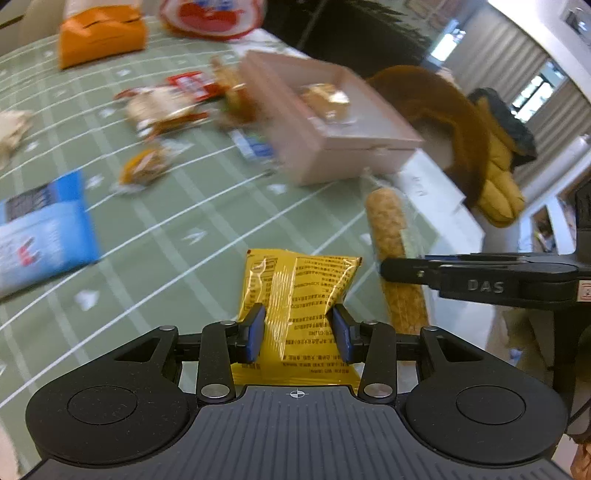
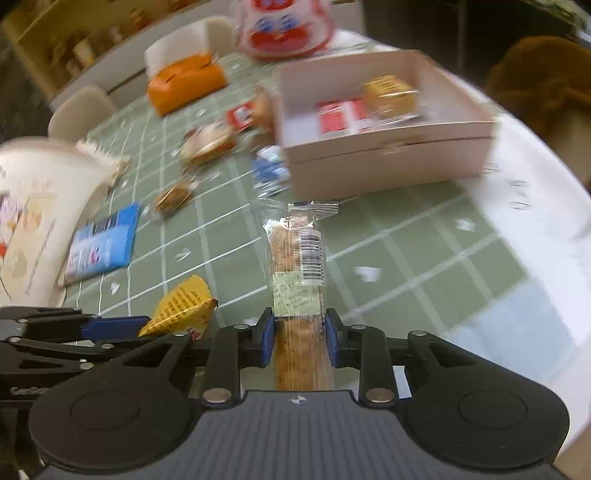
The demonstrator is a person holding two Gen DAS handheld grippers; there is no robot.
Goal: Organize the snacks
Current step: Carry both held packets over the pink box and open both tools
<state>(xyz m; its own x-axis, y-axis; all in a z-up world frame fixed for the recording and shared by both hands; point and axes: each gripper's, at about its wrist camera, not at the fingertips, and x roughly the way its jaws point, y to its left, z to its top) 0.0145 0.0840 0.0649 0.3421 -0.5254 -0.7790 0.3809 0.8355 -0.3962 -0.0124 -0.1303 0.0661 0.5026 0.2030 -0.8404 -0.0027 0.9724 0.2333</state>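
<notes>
My left gripper (image 1: 299, 332) is shut on a yellow snack packet (image 1: 299, 284), held above the green checked tablecloth (image 1: 184, 236). My right gripper (image 2: 300, 338) is shut on a long clear-wrapped biscuit stick (image 2: 299, 266); the stick also shows in the left wrist view (image 1: 388, 225), with the right gripper's finger across it. The yellow packet shows at the left of the right wrist view (image 2: 181, 306). A pink open box (image 2: 388, 147) stands ahead with a red packet (image 2: 341, 116) and a golden packet (image 2: 389, 96) inside; it also shows in the left wrist view (image 1: 343, 147).
Loose snacks lie left of the box: a blue packet (image 2: 101, 245), a small brown one (image 2: 173, 197), a red-and-white one (image 2: 210, 142). An orange pouch (image 2: 186, 83) and a red-and-white bag (image 2: 284, 26) lie at the back. A brown plush toy (image 1: 461, 129) sits right of the box.
</notes>
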